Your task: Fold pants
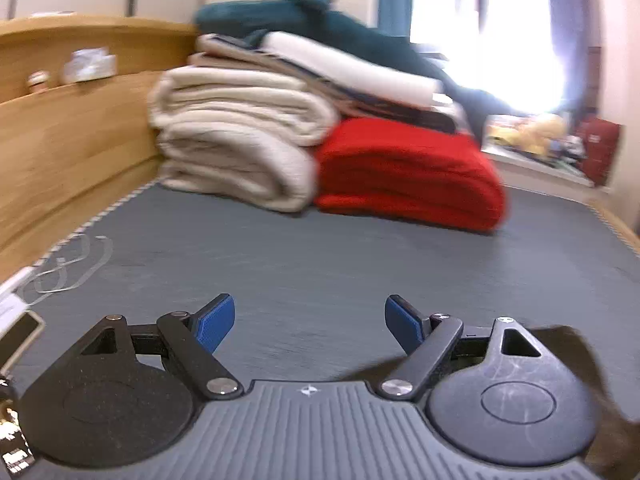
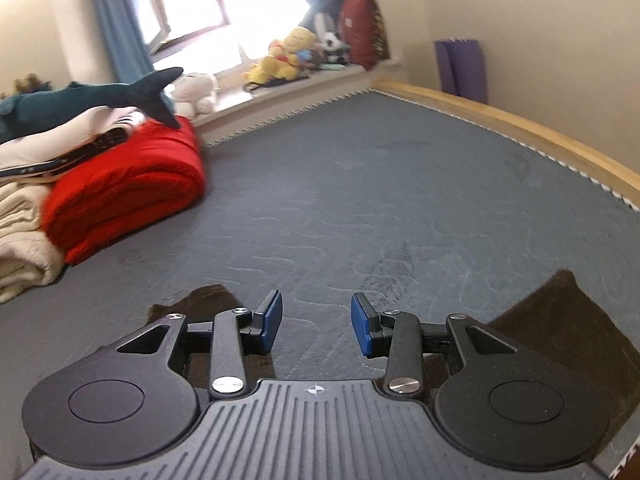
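Dark brown pants [image 2: 560,320] lie flat on the grey mattress [image 2: 400,200] under and beside my right gripper [image 2: 316,308]. Another brown part [image 2: 208,300] shows left of its fingers. The right gripper's blue pads stand partly apart with only mattress between them. In the left wrist view, a corner of the pants [image 1: 568,340] shows behind the gripper body at the lower right. My left gripper [image 1: 309,308] is wide open over bare mattress [image 1: 280,248], holding nothing.
Folded cream blankets [image 1: 232,140] and a red blanket [image 1: 408,172] are stacked at the head of the bed, with a teal shark plush [image 1: 312,20] on top. A wooden headboard [image 1: 60,140] runs along the left. A phone [image 1: 20,336] and cable [image 1: 68,268] lie nearby. Plush toys [image 2: 288,60] line the windowsill.
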The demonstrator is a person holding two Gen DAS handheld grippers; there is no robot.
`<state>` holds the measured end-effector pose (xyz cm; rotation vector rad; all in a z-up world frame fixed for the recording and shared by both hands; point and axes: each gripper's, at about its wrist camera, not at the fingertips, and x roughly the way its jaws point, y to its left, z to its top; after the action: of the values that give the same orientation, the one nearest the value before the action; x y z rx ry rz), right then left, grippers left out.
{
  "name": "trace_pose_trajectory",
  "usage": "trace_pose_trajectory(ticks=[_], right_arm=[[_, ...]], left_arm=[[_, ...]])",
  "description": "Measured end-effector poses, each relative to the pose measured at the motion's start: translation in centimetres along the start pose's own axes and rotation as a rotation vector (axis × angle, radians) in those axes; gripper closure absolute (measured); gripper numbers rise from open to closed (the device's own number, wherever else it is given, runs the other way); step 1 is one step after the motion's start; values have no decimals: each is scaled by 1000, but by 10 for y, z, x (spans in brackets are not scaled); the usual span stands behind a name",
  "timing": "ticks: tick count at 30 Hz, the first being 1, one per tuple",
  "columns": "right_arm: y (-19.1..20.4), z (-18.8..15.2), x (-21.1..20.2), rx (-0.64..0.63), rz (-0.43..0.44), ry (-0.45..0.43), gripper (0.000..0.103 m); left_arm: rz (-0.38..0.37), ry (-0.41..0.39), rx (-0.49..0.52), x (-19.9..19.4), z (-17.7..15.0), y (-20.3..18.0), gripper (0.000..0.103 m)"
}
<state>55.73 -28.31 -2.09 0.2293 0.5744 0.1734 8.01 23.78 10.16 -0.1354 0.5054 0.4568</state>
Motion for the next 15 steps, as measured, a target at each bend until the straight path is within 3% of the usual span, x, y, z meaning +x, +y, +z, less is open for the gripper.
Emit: trace_pose_trajectory(ticks=[4, 8, 10, 11, 12, 14, 15], right_arm=[[10, -16, -41, -88, 46, -48, 58], [6, -33, -75, -144, 62, -32, 58], [4, -37, -85, -141, 49, -29, 58], [2, -40, -89, -129, 53, -21, 58], [0, -42, -94, -115, 56, -13, 58], [-3, -49, -111, -86, 45, -8, 58], [-4, -52, -117, -75, 43, -11, 58]], left_arm=[[-126, 49, 20, -31, 2, -62, 16], [-285, 73, 26, -46, 2, -115, 20], [-327, 39, 27, -49, -8, -131, 31], [-348, 34, 27, -46, -15, -138, 43], [-363, 49, 31, -40, -24, -143, 61], [-352, 153, 70, -20, -43, -157, 83], [-340, 202, 79, -12, -48, -161, 84]])
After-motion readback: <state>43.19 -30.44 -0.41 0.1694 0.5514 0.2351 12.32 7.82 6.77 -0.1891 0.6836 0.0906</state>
